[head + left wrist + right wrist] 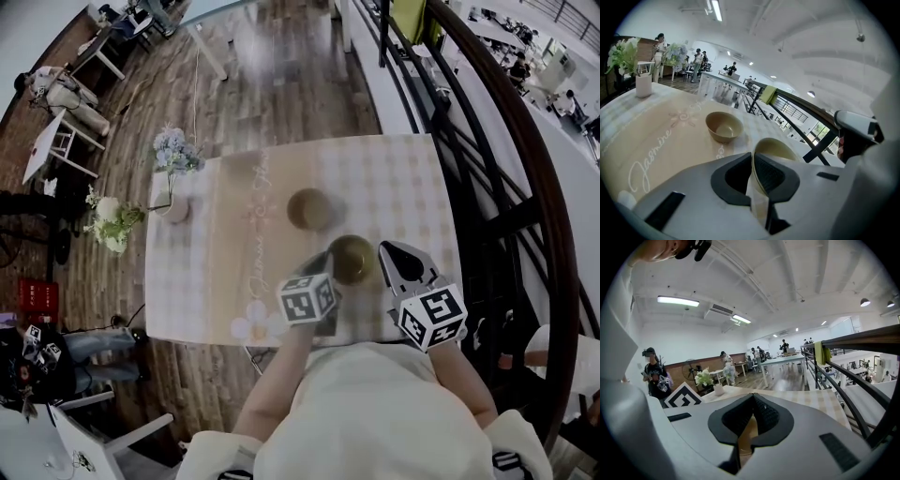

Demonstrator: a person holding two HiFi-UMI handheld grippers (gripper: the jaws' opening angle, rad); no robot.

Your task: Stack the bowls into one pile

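Two matching olive-tan round bowls are in play. One bowl point(309, 208) stands upright and empty near the middle of the table point(403, 178), on its pale runner. The other bowl point(774, 146) is nearer the table's front edge, just apart from the first. It is tilted, its opening turned sideways, and its thin rim is pinched between the left tongs point(753, 165).

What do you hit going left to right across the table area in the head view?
white flowers → vase of blue flowers → farther bowl → nearer bowl → right gripper
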